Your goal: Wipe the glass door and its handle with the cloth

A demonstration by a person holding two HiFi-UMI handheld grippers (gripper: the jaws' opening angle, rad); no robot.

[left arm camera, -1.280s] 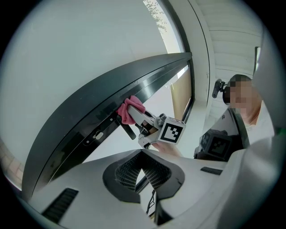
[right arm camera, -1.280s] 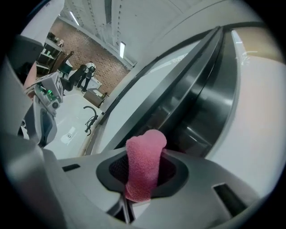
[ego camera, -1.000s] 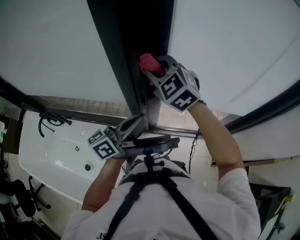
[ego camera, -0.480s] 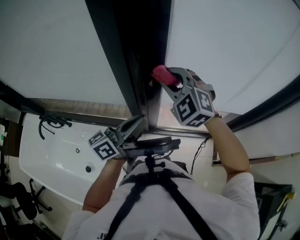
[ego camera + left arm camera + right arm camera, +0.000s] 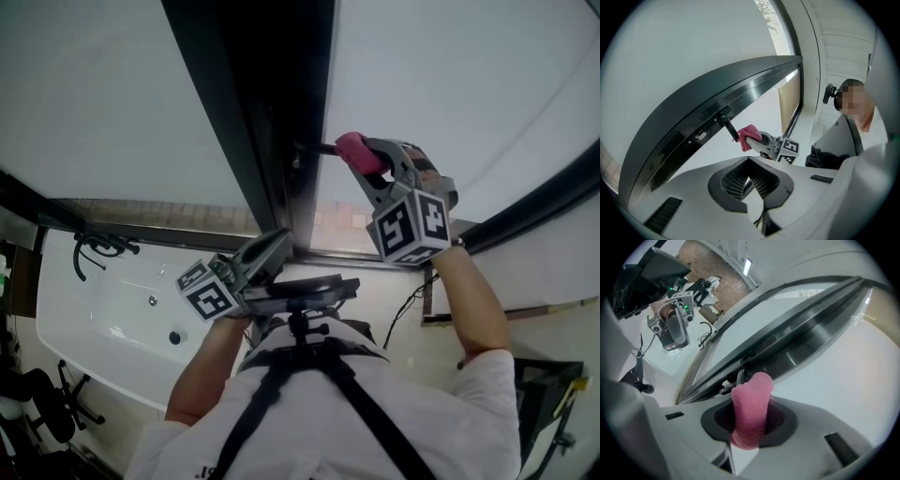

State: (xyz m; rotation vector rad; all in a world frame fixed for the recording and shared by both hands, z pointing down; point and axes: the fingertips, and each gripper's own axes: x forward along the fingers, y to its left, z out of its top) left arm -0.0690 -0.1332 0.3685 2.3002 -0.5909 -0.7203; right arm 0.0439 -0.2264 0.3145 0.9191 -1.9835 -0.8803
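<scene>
- Right now the right tongs (image 5: 367, 157) pinch a pink cloth (image 5: 751, 411) rolled into a tight wad, its tip at the black lever handle (image 5: 727, 125) on the dark door frame (image 5: 272, 122). Only a short nub sticks out past the jaws, so their hard tips could knock or scratch the handle instead of wiping it.
- Rubbing along the lever may tug the wad out of the pinch and drop it.
- A wad this narrow covers little of the frosted glass door (image 5: 450, 84), so streaks and missed patches look likely.
- The left tongs (image 5: 749, 161) are pressed together on nothing, low and well apart from the handle. Nothing steadies the door, so a firm push could shift it or press the lever down.
</scene>
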